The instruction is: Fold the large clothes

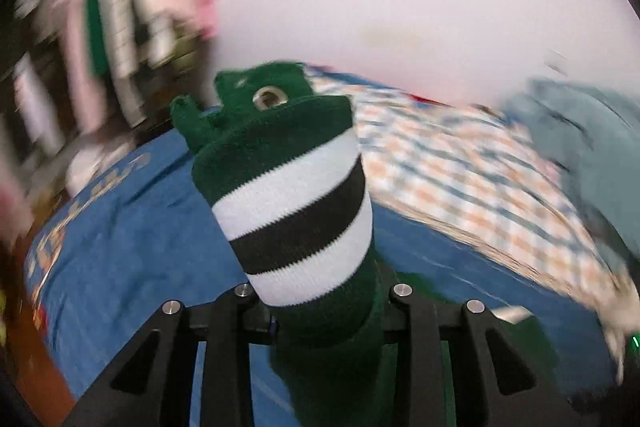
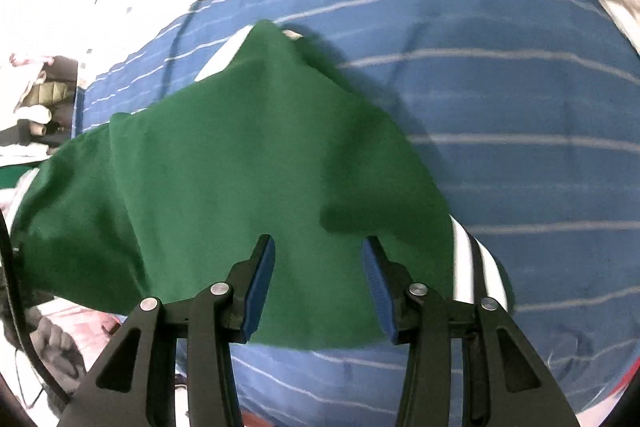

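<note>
The left wrist view alone shows the left gripper (image 1: 320,311) clenched on the striped cuff (image 1: 292,211) of the green garment (image 2: 240,163), lifted above the blue sheet (image 1: 132,227); behind lie a checked cloth (image 1: 460,171) and blurred clutter. The right wrist view alone shows the right gripper (image 2: 318,281) released, blue pads (image 2: 262,283) apart over the garment's body, spread on the sheet.

The green garment (image 2: 240,163) lay partly spread over a blue striped bedsheet (image 2: 500,99), one corner peaked upward. Its ribbed cuff (image 1: 292,215), banded white, black and white, stood raised and bunched, with a metal eyelet (image 1: 271,98) showing at the top.
</note>
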A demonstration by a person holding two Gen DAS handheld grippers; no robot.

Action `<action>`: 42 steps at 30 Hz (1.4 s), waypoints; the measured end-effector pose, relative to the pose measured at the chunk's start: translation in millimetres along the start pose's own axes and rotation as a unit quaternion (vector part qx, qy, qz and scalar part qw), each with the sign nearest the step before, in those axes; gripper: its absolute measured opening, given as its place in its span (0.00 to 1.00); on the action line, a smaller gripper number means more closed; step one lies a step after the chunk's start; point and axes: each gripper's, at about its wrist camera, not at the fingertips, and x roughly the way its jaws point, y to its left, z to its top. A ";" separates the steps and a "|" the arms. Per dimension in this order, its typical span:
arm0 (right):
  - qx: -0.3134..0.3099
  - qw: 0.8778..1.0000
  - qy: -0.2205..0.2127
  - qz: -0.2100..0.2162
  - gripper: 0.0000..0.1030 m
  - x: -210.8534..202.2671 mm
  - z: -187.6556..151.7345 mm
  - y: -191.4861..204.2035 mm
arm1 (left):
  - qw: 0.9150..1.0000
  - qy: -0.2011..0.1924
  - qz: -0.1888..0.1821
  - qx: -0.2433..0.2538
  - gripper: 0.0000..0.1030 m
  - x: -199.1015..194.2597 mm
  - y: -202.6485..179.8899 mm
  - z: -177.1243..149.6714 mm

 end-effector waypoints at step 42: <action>0.014 0.996 -0.023 0.083 0.62 -70.3 -0.1 -44.6 | 0.962 0.254 0.041 0.090 0.96 -1.4 -89.4 -159.2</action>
